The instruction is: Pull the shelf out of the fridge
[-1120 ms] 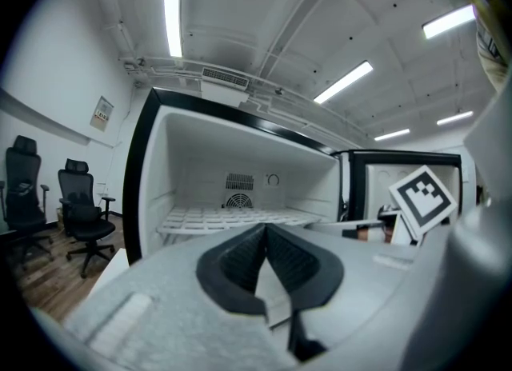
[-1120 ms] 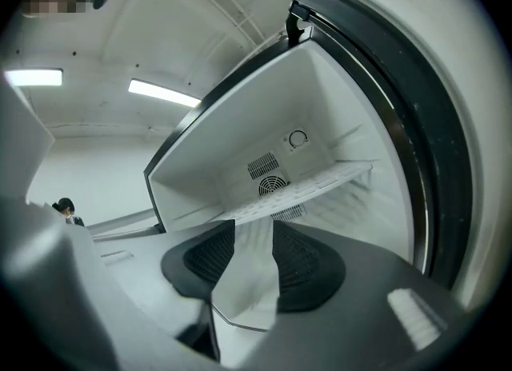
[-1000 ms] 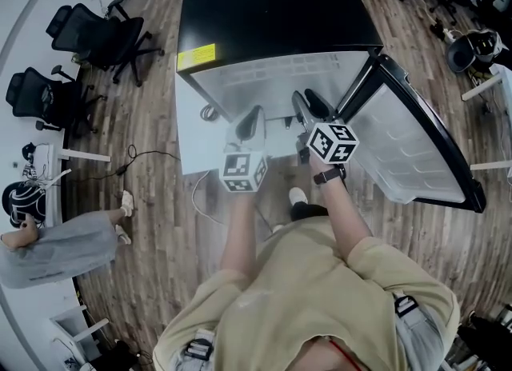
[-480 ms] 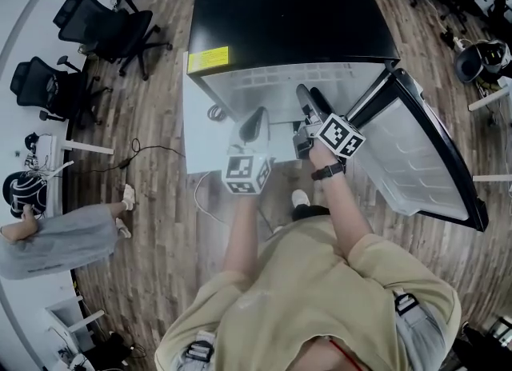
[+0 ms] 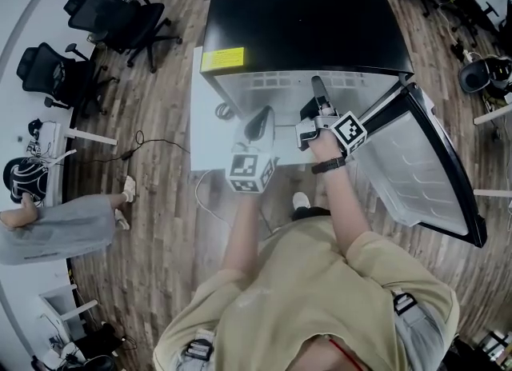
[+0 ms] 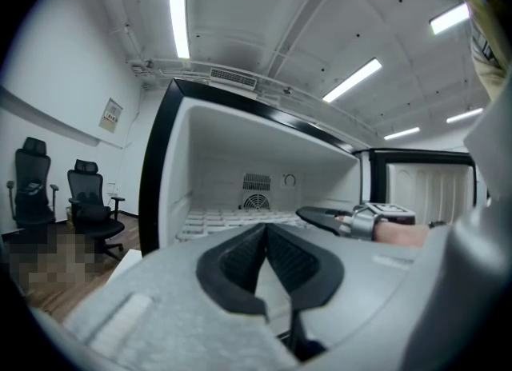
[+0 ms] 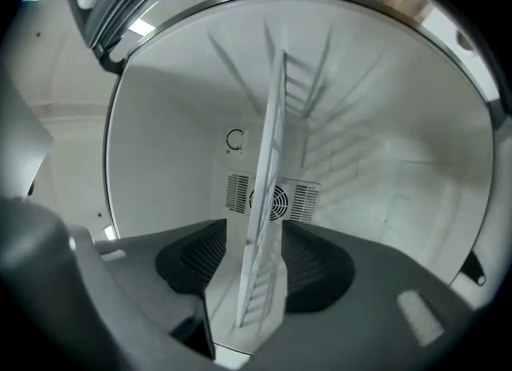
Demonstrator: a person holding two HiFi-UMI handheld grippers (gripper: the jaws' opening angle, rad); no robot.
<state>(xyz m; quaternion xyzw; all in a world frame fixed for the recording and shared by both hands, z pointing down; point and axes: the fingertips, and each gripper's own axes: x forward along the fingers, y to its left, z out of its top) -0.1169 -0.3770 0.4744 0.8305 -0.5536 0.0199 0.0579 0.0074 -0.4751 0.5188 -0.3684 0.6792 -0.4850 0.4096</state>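
The black-topped fridge stands open with its white wire shelf inside. My right gripper reaches into the compartment. In the right gripper view the shelf shows edge-on between the two pads of the right gripper. The jaws are closing on it, with a small gap still showing on each side. My left gripper hovers at the fridge's front, left of the right one. In the left gripper view its own tips meet, shut on nothing, and the shelf lies beyond them.
The fridge door hangs open at the right. Black office chairs stand at the far left, and a seated person is at the left edge. A cable lies on the wood floor left of the fridge.
My right gripper has pushed forward into the fridge until the shelf edge sits between its jaws. The left gripper has stayed at the fridge's front.
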